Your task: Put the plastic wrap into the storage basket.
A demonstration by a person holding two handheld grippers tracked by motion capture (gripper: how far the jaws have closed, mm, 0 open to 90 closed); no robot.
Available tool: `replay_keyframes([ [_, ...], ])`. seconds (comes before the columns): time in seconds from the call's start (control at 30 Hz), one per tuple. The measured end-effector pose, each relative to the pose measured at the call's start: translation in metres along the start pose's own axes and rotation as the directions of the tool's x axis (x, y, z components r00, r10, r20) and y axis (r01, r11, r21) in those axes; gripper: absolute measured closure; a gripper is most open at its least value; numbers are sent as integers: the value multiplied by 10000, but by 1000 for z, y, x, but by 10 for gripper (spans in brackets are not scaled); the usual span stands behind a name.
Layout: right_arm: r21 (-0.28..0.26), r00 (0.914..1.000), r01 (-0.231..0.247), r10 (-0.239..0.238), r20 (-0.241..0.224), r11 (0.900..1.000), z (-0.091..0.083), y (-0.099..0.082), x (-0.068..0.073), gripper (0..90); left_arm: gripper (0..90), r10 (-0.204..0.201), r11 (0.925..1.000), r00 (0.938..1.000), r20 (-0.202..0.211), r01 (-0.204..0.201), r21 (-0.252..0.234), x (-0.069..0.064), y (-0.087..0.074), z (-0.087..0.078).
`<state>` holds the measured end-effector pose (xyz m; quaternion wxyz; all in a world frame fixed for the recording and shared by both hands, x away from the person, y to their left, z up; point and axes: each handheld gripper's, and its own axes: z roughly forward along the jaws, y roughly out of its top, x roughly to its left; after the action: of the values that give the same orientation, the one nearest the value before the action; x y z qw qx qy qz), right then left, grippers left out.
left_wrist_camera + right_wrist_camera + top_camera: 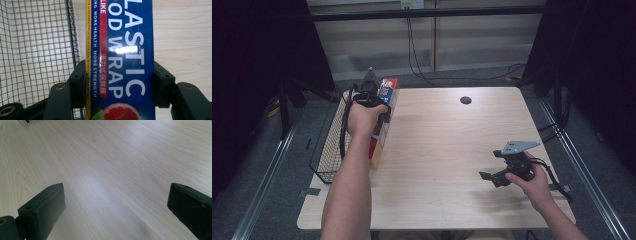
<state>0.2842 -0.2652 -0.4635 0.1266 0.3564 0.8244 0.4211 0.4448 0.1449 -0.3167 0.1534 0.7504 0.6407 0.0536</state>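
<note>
A long blue, red and yellow box of plastic food wrap (385, 113) lies along the table's left side, next to a black wire basket (332, 145). My left gripper (371, 95) is over the box's far part and shut on it. In the left gripper view both black jaws press the sides of the plastic wrap box (122, 60), with the wire basket (37, 50) just to its left. My right gripper (492, 176) is low over the table's near right part, open, with bare wood between its jaws (115, 202).
The light wooden table (447, 150) has a round dark cable hole (466, 100) near its far edge. The basket hangs over the table's left edge. Black curtains stand at both sides, and cables run along the floor behind.
</note>
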Motion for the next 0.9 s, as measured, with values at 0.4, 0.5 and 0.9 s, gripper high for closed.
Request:
replay_keyframes([
  [0.4, 53, 10000, 61, -61, 39, 10000, 0, 0, 0, 10, 426, -493, 9988, 9986, -214, 493, -10, 18, -6, -8],
  [0.5, 61, 10000, 52, -52, 41, 10000, 0, 0, 0, 10, 426, -615, 9981, 9978, -231, 614, -42, 23, -7, -8],
  [0.9, 87, 10000, 64, -64, -63, 9999, 1, 1, 1, 10, 425, -1054, 9944, 9934, -444, 1048, -148, 36, -13, -11],
])
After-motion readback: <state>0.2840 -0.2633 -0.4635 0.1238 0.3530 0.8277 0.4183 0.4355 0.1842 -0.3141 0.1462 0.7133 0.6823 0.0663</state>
